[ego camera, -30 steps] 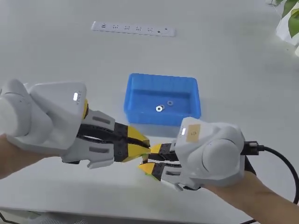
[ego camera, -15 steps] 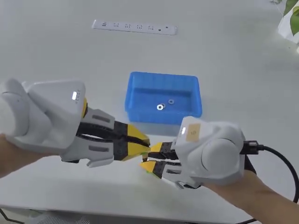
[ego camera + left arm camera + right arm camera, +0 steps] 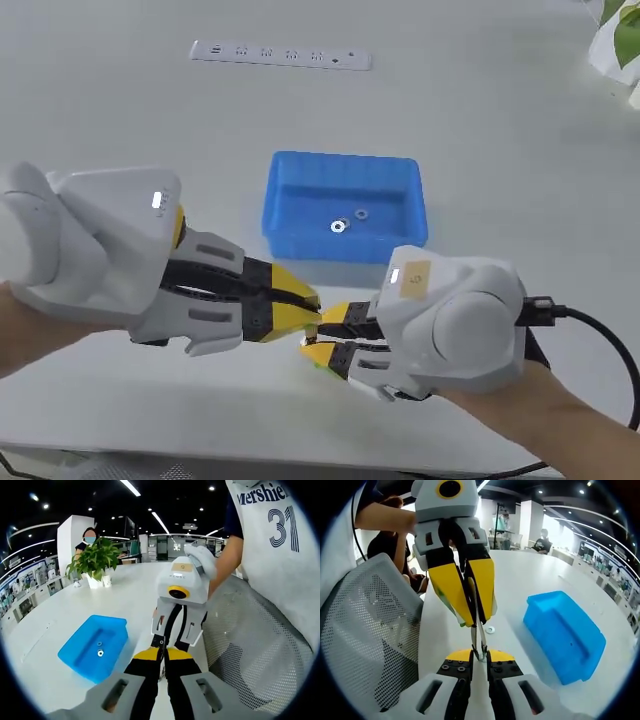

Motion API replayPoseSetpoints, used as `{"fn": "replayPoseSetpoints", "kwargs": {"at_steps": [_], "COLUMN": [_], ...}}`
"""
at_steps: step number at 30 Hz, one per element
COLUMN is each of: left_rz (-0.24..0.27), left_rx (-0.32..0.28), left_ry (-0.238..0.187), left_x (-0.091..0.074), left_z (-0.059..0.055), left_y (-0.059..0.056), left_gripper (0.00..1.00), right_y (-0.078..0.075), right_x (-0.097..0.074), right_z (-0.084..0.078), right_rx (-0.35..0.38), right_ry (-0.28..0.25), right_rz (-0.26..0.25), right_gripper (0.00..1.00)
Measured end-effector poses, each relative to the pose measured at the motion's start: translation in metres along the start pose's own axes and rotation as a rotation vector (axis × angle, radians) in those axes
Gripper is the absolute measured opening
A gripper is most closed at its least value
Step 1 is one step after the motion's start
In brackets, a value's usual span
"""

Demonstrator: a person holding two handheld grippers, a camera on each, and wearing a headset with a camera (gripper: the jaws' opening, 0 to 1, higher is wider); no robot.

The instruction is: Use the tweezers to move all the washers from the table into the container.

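Tweezers (image 3: 481, 640) span both grippers: left gripper (image 3: 477, 620) and right gripper (image 3: 480, 657) each pinch nearly closed on them (a regrip, I judge). One washer (image 3: 490, 629) lies on the table (image 3: 515, 575) close by, and two sit in the container (image 3: 340, 245). Next move calls for one gripper letting go and the tips aimed at that washer.

The container (image 3: 340, 246) is blue, the washers (image 3: 338, 227) silver, the table (image 3: 480, 120) white, the plant's (image 3: 626, 32) leaves green.

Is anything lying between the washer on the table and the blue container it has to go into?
Nothing visible. In the right gripper view, bare table runs from the washer to the near wall of the container. The tweezers are on the washer's other side.
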State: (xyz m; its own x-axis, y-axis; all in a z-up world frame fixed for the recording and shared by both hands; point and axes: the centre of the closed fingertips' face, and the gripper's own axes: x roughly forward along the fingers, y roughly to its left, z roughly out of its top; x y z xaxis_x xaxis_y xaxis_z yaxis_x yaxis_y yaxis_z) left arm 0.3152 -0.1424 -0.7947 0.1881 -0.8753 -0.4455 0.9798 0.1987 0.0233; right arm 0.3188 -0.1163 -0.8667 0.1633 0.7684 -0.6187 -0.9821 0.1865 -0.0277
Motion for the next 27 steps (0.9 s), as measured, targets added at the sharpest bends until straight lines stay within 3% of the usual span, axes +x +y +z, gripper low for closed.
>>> {"fn": "replayPoseSetpoints", "kwargs": {"at_steps": [8,19,24,27], "left_rz": [0.003,0.004,0.017,0.029], "left_rx": [-0.024,-0.030,-0.015,0.016], "left_ry": [-0.001,0.004,-0.015,-0.024], "left_x": [-0.001,-0.002,-0.010,-0.016], "left_z": [-0.001,0.000,0.012,0.025], "left_y": [0.001,0.000,0.002,0.008], "left_gripper": [0.06,0.06,0.06,0.06], "right_y": [0.000,0.003,-0.002,-0.008], "right_x": [0.003,0.003,-0.007,-0.014], "right_z": [0.000,-0.001,0.012,0.023], "right_rx": [0.012,-0.028,-0.041,-0.060], "right_ry": [-0.001,0.015,-0.009,-0.025], "right_rz": [0.006,0.041,0.020,0.004], "right_gripper": [0.12,0.10,0.10,0.10]}}
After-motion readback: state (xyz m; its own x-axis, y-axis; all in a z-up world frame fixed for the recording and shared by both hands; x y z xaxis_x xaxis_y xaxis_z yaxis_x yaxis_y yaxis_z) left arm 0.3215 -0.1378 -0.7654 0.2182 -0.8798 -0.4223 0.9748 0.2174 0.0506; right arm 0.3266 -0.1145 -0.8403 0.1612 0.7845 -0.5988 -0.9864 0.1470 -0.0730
